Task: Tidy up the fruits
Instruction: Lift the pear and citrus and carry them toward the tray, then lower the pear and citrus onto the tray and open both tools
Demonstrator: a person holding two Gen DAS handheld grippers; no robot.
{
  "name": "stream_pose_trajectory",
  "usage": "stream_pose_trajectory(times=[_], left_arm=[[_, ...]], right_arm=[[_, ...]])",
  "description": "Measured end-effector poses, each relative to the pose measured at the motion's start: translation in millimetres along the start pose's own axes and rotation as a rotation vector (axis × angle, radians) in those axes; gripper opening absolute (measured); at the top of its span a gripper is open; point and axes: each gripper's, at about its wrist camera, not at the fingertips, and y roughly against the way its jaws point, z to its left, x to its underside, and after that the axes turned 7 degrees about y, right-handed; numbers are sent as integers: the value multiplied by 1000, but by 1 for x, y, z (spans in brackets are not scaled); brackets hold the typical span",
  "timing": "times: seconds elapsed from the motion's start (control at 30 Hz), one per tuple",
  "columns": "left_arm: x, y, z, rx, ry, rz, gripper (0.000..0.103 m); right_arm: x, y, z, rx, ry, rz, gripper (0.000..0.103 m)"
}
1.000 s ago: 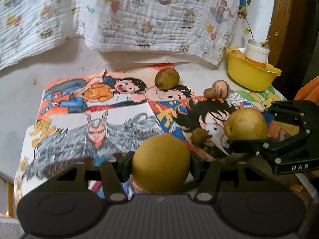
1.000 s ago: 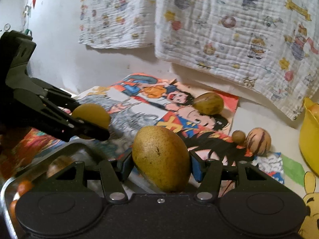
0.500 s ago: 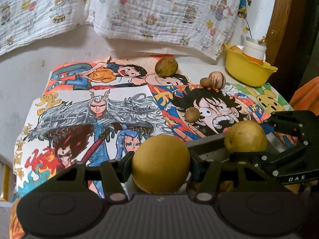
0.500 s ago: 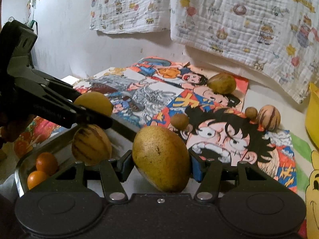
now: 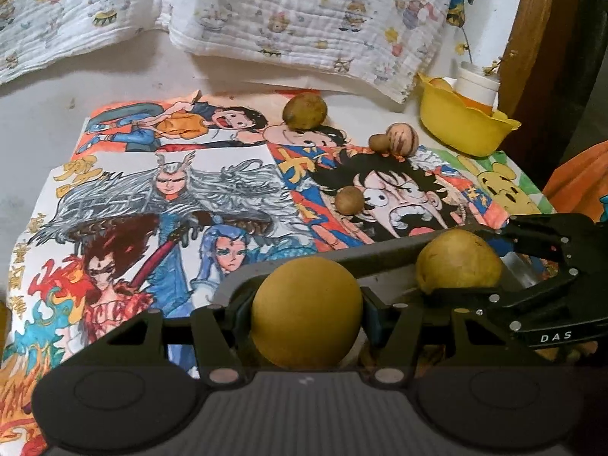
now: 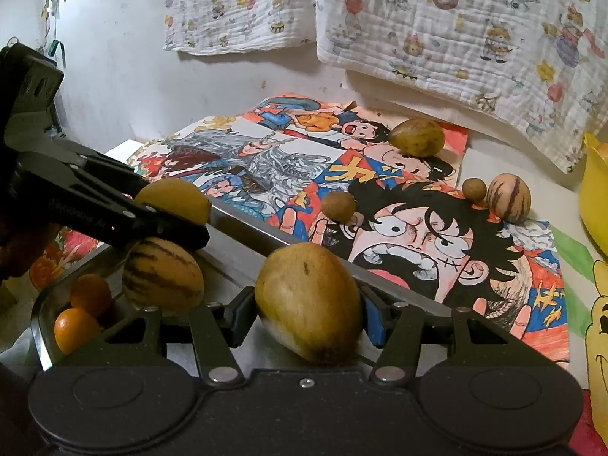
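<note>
Across the worktop (image 5: 34, 114) a big sheet of cartoon drawings (image 5: 182, 197) is lying flat, w/ printed cloths (image 6: 456, 30) hanging on the wall behind. At the near edge a metal tray (image 6: 243, 228) is sitting over the drawings' front edge. At the far right a yellow bowl (image 5: 459, 129) is standing, a white cup (image 5: 477, 85) inside it.

Left claw (image 5: 306, 319) is gripping a round yellow-brown fruit (image 5: 306, 311) between its blue pads, hanging over the tray's rim. Right claw (image 6: 307, 315) is pinching an oval speckled fruit (image 6: 307, 300), also above the tray. Each claw is showing in the other's view, both side by side over the tray.

Inside the tray a striped fruit (image 6: 163, 277) is lying under the left claw, w/ two small oranges (image 6: 81, 311) at the tray's left end, touching each other.

On the drawings, further back, an oval brown fruit (image 5: 304, 111) is sitting near the far edge. To the right a striped round fruit (image 5: 402, 138) is lying w/ a small brown ball (image 5: 378, 142) touching it. Another small brown ball (image 5: 349, 199) is resting alone nearer the tray, well apart from the rest.
</note>
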Motion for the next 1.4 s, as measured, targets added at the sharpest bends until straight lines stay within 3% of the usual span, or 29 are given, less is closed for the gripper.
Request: stream_pose_trajectory(times=[0.5,0.6,1.1,1.4], left_arm=[[3,1,-1,-10,8,30,62],[6,6,-1,-3,15,17,71],[26,58,-6,-7,46,-110,99],[55,87,-13,-25,32,-145,102]], right_arm=[[0,4,4,38,-38,-26,59],[-1,7,5,40,-59,-35,61],[13,58,28,108,-170,-170,85],[28,89,58,117,-155,-227,100]])
